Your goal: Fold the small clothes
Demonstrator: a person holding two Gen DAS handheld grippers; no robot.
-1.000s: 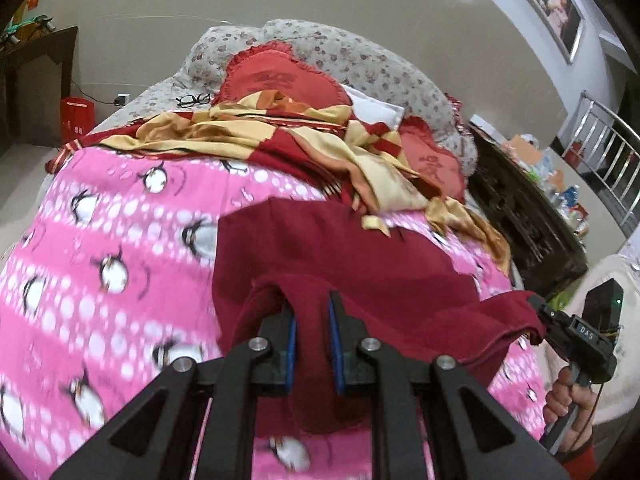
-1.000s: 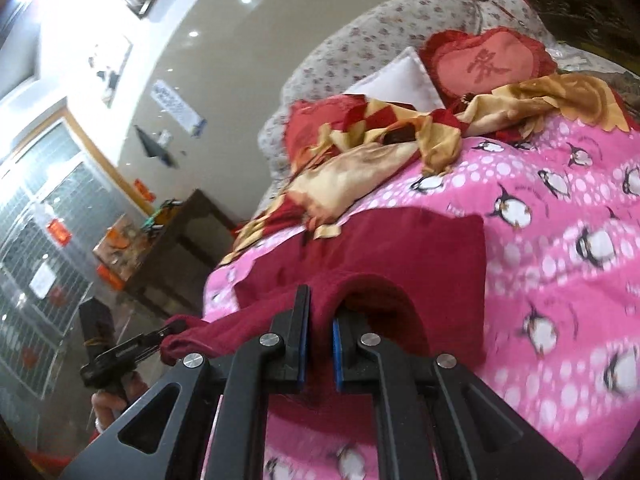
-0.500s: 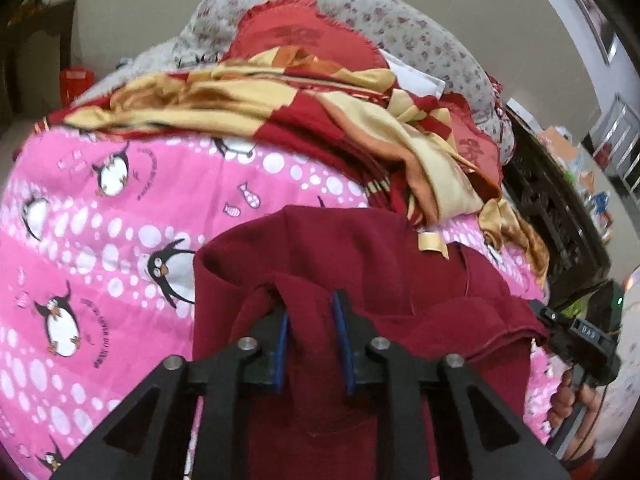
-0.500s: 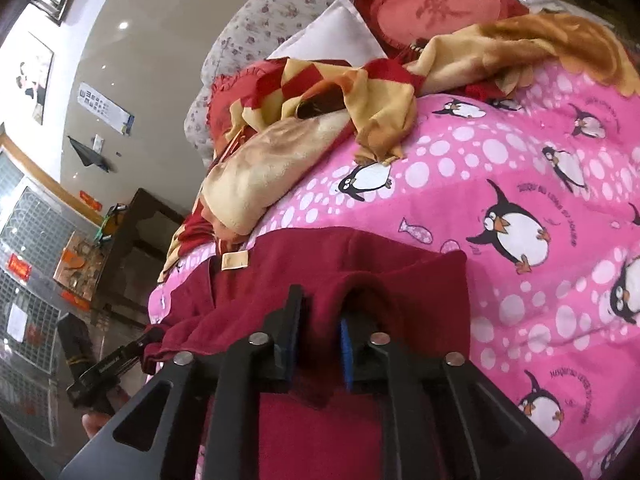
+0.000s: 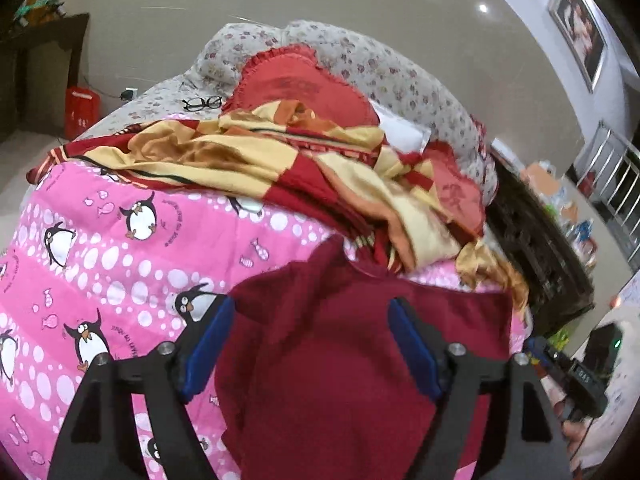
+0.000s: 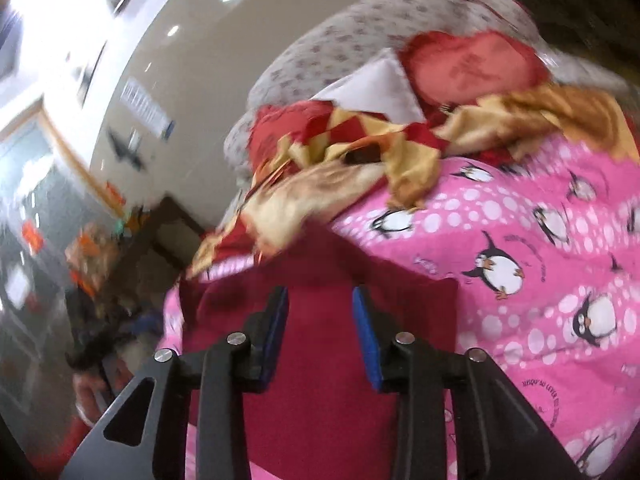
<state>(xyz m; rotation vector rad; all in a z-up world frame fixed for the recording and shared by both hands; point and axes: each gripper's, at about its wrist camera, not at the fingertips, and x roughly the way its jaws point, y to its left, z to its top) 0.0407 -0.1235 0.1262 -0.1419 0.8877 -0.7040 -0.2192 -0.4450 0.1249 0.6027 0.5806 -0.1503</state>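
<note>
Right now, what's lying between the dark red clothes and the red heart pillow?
In the left wrist view, a crumpled red-and-gold blanket lies between the dark red garment and heart pillow.

**Soft cloth on the bed, matt plastic and blue pads on the grippers**

The dark red garment [image 5: 332, 344] is a soft, matt, slightly fuzzy cloth. Under it lies a pink penguin-print quilt [image 5: 132, 264] of smooth, matt printed fabric. The red and gold blanket [image 5: 248, 160] has a satin-like sheen in its gold parts. The heart-shaped red cushion [image 5: 304, 84] looks matt, with a frilled edge. The floral headboard [image 5: 384, 76] is covered in matt printed cloth.

The left gripper [image 5: 312, 344] and right gripper [image 6: 320, 332] are matt black plastic with shiny metal screw heads, and their pads [image 5: 208, 344] are smooth blue. The dark cabinet [image 5: 536, 248] looks like carved, slightly glossy wood.
</note>
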